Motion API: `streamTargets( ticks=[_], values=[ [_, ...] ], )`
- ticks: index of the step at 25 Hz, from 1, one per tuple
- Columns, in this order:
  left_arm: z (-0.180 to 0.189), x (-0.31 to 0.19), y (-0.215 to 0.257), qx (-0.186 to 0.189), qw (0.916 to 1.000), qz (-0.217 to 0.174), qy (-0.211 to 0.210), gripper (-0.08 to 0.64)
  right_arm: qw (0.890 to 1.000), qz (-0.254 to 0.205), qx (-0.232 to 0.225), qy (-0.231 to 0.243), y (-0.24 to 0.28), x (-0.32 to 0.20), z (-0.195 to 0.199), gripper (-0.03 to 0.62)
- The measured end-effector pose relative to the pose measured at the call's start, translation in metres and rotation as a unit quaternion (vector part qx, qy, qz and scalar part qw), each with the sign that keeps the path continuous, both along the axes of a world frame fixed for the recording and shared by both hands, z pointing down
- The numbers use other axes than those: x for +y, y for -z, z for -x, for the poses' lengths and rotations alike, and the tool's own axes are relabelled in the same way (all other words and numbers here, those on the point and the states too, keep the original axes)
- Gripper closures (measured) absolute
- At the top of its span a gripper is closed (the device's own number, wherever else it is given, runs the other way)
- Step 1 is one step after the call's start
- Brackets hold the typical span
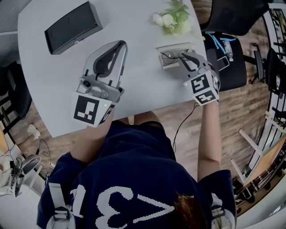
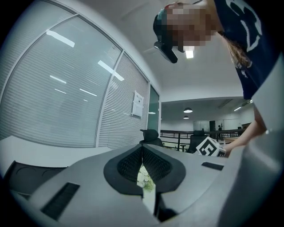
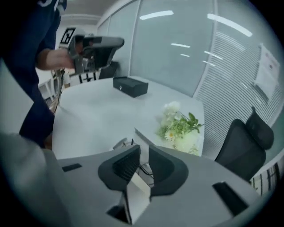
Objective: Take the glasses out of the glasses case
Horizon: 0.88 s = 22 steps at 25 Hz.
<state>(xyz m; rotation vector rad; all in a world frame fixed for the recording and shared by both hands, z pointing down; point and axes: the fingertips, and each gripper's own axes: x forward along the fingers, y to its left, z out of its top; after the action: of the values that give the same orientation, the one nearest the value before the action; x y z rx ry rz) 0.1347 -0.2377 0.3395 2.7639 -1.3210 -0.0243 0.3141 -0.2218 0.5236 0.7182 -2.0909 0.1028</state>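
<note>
The glasses case lies open near the table's right edge, a pale grey box with thin dark glasses inside. My right gripper reaches into it from the right. In the right gripper view its jaws stand nearly together on a flat grey flap of the case, and the dark frame of the glasses shows just beyond. My left gripper hangs above the table's middle, shut and holding nothing. Its pads meet at the tips, well left of the case.
A black rectangular box lies at the table's far left. A bunch of white flowers with green leaves sits just behind the case. A black office chair stands beyond the white table's right edge, over wood floor.
</note>
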Motion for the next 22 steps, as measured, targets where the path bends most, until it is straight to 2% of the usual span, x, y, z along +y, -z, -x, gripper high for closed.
streamTargets(
  ticks=[1, 2, 5, 9, 14, 16, 18, 22],
  values=[
    [0.001, -0.001, -0.003, -0.001, 1.0, 0.003, 0.002, 0.543, 0.999, 0.013, 0.033, 0.027, -0.015, 0.0, -0.001, 0.503],
    [0.001, 0.0, -0.005, -0.002, 1.0, 0.007, 0.005, 0.543, 0.996, 0.028, 0.066, 0.055, -0.029, 0.001, -0.003, 0.479],
    [0.005, 0.001, -0.01, -0.005, 0.9997, 0.017, 0.015, 0.543, 0.98, 0.064, 0.137, 0.128, -0.056, 0.006, -0.006, 0.47],
    [0.01, 0.001, -0.013, -0.007, 0.9994, 0.018, 0.028, 0.543, 0.966, 0.092, 0.166, 0.176, -0.066, 0.002, -0.002, 0.493],
    [0.015, 0.002, -0.013, -0.006, 0.9991, 0.02, 0.038, 0.543, 0.936, 0.113, 0.236, 0.237, -0.079, 0.0, -0.002, 0.506],
    [0.016, 0.002, -0.013, -0.006, 0.9989, 0.02, 0.041, 0.543, 0.928, 0.116, 0.25, 0.251, -0.08, 0.0, -0.002, 0.519],
    [0.018, 0.001, -0.012, -0.005, 0.9989, 0.019, 0.044, 0.543, 0.93, 0.107, 0.244, 0.253, -0.078, 0.0, 0.0, 0.566],
    [0.019, 0.002, -0.005, -0.004, 0.999, 0.01, 0.042, 0.543, 0.953, 0.063, 0.187, 0.232, -0.055, 0.006, 0.008, 0.566]
  ],
)
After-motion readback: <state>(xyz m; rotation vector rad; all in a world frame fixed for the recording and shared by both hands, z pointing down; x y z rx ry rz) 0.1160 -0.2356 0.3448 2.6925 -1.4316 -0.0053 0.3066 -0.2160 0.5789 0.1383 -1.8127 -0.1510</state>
